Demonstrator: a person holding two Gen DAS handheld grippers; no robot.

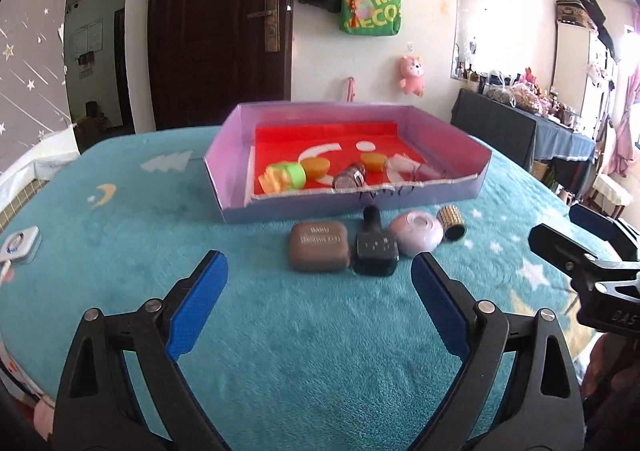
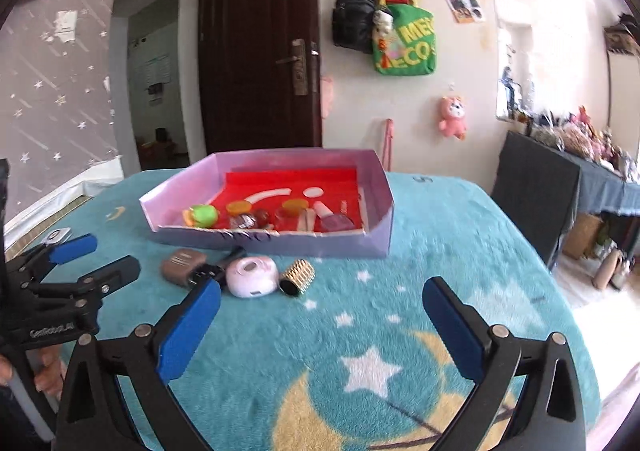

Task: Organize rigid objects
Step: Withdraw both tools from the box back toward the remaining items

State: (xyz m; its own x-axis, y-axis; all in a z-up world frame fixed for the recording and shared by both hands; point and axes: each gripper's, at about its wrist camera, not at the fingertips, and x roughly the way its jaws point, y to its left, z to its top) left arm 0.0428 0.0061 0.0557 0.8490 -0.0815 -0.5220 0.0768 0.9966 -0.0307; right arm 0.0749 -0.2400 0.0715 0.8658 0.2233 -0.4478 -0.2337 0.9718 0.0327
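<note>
**Both grippers wide, four items waiting outside the tray**

My left gripper (image 1: 320,271) and right gripper (image 2: 320,301) both stand wide apart with nothing between the pads. On the teal blanket (image 1: 260,331), in front of the purple tray (image 1: 232,195), lie a brown case (image 1: 320,246), a black bottle (image 1: 376,247), a pink round case (image 1: 416,233) and a gold roller (image 1: 453,223), packed close, some touching. The tray already holds several small pieces. My worry: closing on the brown case could nudge the bottle next to it, and the roller could roll off on the plush surface. The two grippers sit near each other, so I could clash them reaching in together
</note>
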